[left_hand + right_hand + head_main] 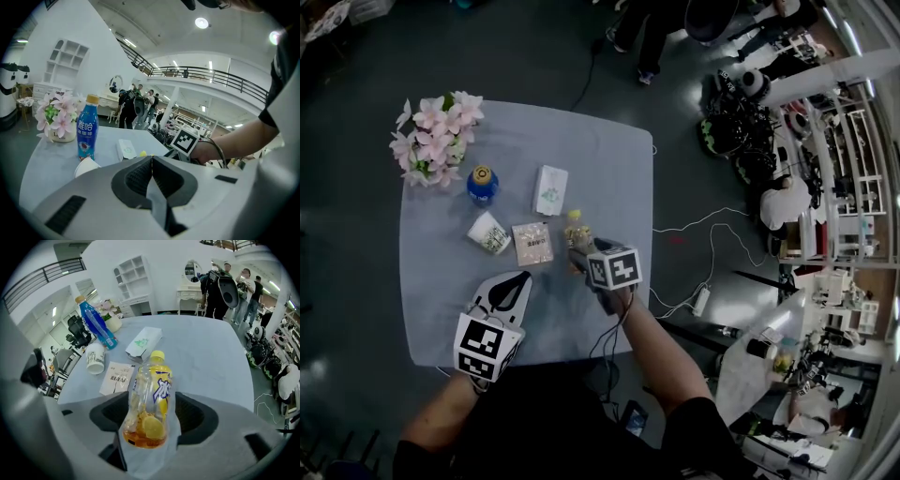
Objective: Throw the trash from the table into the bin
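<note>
A clear bottle with a yellow cap and label lies on the grey table with a little amber drink and lemon slices in it. My right gripper points steeply down over it, jaws open on either side of the bottle and not pressing it. In the head view the bottle shows just beyond the right gripper. My left gripper hovers near the table's front left, shut and empty. No bin is in view.
Also on the table: a blue bottle, a white carton, a tipped paper cup, a flat packet and a vase of pink flowers. People stand beyond the far edge; cables cross the floor at right.
</note>
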Demonstrator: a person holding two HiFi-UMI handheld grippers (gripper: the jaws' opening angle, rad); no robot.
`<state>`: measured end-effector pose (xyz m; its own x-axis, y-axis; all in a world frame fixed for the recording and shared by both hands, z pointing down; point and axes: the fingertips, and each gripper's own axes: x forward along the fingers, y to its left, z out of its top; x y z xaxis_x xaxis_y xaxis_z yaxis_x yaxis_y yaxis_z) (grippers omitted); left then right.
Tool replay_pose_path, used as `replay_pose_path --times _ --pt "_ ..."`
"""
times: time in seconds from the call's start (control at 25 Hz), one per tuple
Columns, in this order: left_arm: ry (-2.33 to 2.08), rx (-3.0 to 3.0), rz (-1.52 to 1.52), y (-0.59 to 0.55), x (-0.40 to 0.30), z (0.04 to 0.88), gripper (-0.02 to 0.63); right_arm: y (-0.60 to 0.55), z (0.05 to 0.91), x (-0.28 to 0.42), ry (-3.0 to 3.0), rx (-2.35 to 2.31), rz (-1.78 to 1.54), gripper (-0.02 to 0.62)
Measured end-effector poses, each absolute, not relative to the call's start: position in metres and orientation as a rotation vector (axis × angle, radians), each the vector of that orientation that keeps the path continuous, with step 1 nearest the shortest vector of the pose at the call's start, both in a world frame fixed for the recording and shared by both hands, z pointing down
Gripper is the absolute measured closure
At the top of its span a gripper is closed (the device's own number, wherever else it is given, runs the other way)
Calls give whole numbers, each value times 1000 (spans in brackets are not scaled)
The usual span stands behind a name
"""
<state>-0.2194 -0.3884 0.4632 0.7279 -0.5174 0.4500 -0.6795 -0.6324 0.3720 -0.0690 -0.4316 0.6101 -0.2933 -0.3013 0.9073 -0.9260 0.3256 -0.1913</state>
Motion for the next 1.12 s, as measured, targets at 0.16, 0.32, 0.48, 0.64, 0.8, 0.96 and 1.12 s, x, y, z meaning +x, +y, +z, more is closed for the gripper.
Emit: replay_pose_path --times 0.16,0.32,0.48,0.64,0.8,0.96,1.12 --pt "-906 2401 415 -388 -221 466 591 -430 621 -74 -1766 1046 1041 311" --pt "-897 2399 419 -387 -223 467 591 -429 631 -80 -1745 996 1085 313" --pt "-887 2398 421 -385 -226 467 591 -429 629 -82 -1742 982 1071 313" --pt "-881 2407 422 -386 -231 464 591 -428 626 -86 -1751 997 1085 313" --pt "-866 2427 422 -386 -236 461 591 -424 622 -89 -1755 1036 1094 314" --pt "-821 2461 416 -378 -236 453 591 -415 608 -89 -1762 1099 1106 314" --pt "-765 2501 417 -368 -233 445 591 -404 593 -89 -1770 1172 1117 314"
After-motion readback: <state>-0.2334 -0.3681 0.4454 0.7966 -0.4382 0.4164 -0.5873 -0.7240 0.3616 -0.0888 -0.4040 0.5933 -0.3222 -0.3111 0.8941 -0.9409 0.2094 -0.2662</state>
